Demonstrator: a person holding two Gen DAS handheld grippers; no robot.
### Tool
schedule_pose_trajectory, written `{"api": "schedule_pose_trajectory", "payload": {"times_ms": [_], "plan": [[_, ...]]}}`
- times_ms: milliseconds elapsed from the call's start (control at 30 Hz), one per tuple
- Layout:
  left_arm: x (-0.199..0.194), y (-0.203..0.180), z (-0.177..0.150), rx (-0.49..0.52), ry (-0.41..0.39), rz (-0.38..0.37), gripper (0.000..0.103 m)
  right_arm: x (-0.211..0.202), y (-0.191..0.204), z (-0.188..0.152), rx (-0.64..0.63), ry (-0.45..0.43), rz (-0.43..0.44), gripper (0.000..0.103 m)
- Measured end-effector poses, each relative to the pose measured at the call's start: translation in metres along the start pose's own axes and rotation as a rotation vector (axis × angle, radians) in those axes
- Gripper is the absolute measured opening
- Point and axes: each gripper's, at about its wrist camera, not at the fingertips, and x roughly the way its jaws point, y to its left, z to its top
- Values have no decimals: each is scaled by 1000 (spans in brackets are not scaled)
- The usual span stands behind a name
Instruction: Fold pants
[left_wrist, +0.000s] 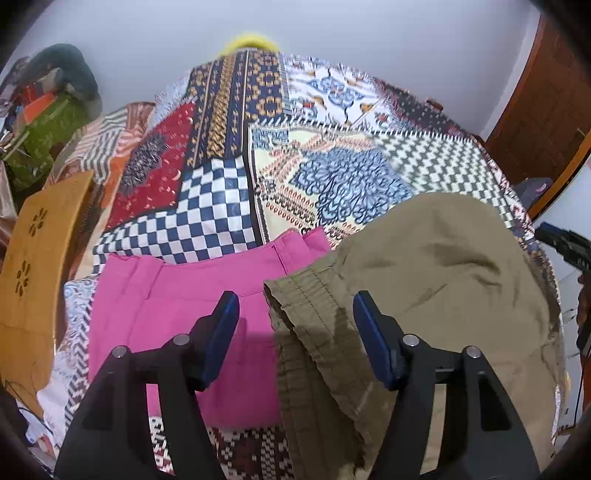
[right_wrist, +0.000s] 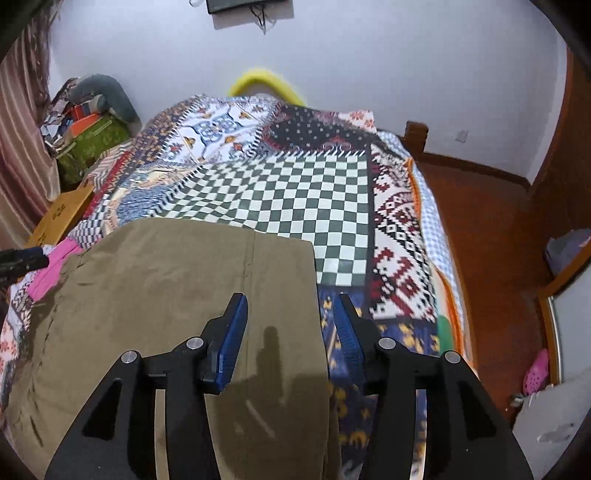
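Observation:
Khaki pants (left_wrist: 436, 280) lie on the patchwork bedspread, folded over, with the gathered waistband (left_wrist: 299, 314) at their left edge. In the right wrist view the khaki pants (right_wrist: 184, 295) fill the lower left. My left gripper (left_wrist: 295, 310) is open above the waistband, its jaws astride the edge between the khaki pants and folded pink pants (left_wrist: 177, 317). My right gripper (right_wrist: 290, 314) is open above the khaki pants' right edge, holding nothing. The left gripper's tip (right_wrist: 22, 258) shows at the far left of the right wrist view.
The patchwork bedspread (right_wrist: 295, 192) covers the bed. A wooden stool (left_wrist: 33, 258) and a pile of bags and cloth (left_wrist: 48, 122) stand left of the bed. A red-brown floor (right_wrist: 491, 236) and wooden door lie to the right.

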Motion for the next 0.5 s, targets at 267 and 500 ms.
{"api": "schedule_pose_trajectory", "payload": {"times_ms": [267,500], "plan": [[41,1,0,19,52,-2,71,52,-12,22,-4,84,25,45],[60,4,8,-43,81,-73,72,91,-8,29,-19,158,58,48]]}}
